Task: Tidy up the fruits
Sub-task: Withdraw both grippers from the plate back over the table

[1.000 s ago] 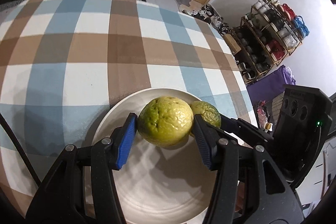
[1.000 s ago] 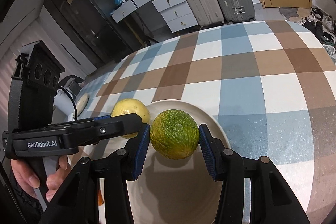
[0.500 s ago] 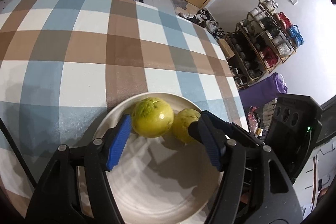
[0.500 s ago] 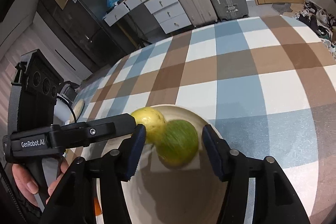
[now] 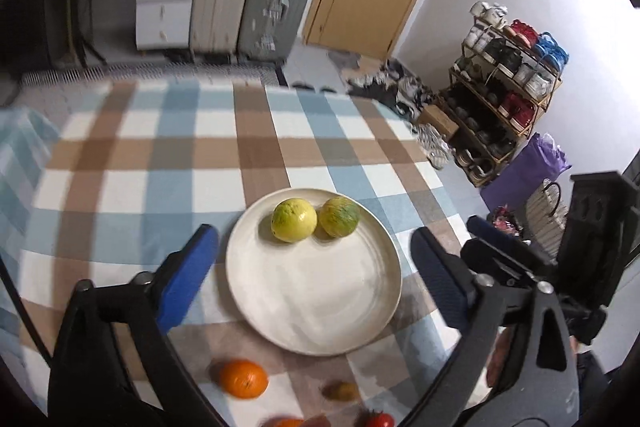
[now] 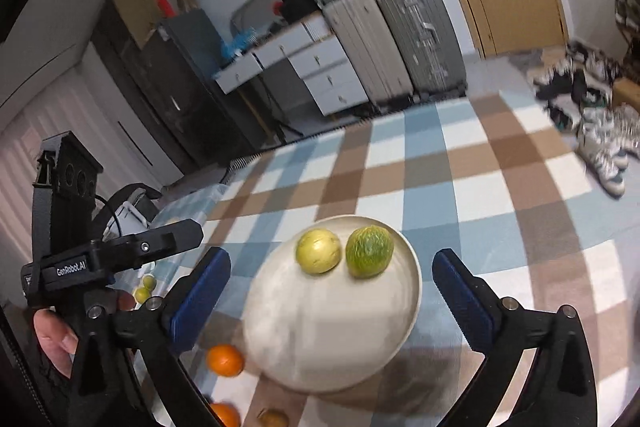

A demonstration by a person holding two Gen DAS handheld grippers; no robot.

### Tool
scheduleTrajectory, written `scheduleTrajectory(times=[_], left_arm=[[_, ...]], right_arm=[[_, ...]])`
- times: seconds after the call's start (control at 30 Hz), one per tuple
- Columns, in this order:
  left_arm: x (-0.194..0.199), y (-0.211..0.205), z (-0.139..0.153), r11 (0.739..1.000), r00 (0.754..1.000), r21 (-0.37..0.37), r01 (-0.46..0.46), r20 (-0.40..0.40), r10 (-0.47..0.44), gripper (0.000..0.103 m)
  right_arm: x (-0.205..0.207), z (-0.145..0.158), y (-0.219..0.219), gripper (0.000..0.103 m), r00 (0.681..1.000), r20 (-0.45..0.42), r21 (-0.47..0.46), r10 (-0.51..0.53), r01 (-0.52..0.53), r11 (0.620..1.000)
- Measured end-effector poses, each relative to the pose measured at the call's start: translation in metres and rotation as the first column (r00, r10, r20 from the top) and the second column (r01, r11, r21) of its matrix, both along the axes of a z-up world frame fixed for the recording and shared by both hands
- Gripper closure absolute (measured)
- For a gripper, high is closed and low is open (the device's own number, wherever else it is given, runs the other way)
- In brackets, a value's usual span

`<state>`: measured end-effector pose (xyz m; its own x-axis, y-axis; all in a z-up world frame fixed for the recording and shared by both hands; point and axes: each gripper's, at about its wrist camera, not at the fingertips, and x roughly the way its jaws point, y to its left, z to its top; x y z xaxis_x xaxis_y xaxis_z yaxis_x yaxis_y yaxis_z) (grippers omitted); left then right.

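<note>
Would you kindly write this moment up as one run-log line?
left tongs: just opened, empty | right tongs: just opened, empty | yellow fruit, green fruit: touching, on plate | orange: on tablecloth

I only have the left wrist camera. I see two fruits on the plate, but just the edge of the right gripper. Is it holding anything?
Observer: No. The right gripper has just been opening its jaws. They stand wide and grip nothing, and the green fruit rests on the plate.
Operator: Any fruit off to the left that I'm missing?
Observer: Yes, two small green fruits lie left of the plate, close together.
</note>
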<state>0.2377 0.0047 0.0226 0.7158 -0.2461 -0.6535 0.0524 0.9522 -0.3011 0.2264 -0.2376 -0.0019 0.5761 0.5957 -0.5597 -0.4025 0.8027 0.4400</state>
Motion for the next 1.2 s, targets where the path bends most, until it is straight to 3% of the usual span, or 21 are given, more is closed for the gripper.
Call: scheduleTrajectory(times=[0.27, 0.53, 0.77, 0.9, 1.2], left_arm=[[-0.099, -0.011, 0.059, 0.991, 0.983, 0.121, -0.062, 0.178, 0.040, 0.001], [-0.178, -0.015, 0.078, 0.977, 0.962, 0.177, -0.119, 0.263, 0.069, 0.001], [-0.229, -0.022, 0.060, 0.963, 0.945, 0.221, -0.155, 0.318, 0.079, 0.001], [-0.242, -0.023, 0.038, 0.954, 0.948, 0.237, -0.181, 0.299, 0.106, 0.001], [-0.216, 0.004, -0.013, 0.972, 0.973, 0.172, -0.160, 0.195, 0.125, 0.001]], right_arm=[[-0.076, 0.043, 0.002, 0.000, 0.992, 0.128, -0.040, 0.000, 0.005, 0.999], [-0.141, 0.054, 0.010, 0.000, 0.979, 0.206, -0.070, 0.005, 0.010, 0.997], [-0.183, 0.055, 0.012, 0.000, 0.963, 0.267, -0.094, 0.042, -0.018, 0.995], [-0.195, 0.048, 0.013, 0.000, 0.960, 0.273, -0.107, 0.058, -0.029, 0.994], [-0.196, 0.017, 0.023, 0.000, 0.979, 0.174, -0.162, 0.109, -0.081, 0.984]])
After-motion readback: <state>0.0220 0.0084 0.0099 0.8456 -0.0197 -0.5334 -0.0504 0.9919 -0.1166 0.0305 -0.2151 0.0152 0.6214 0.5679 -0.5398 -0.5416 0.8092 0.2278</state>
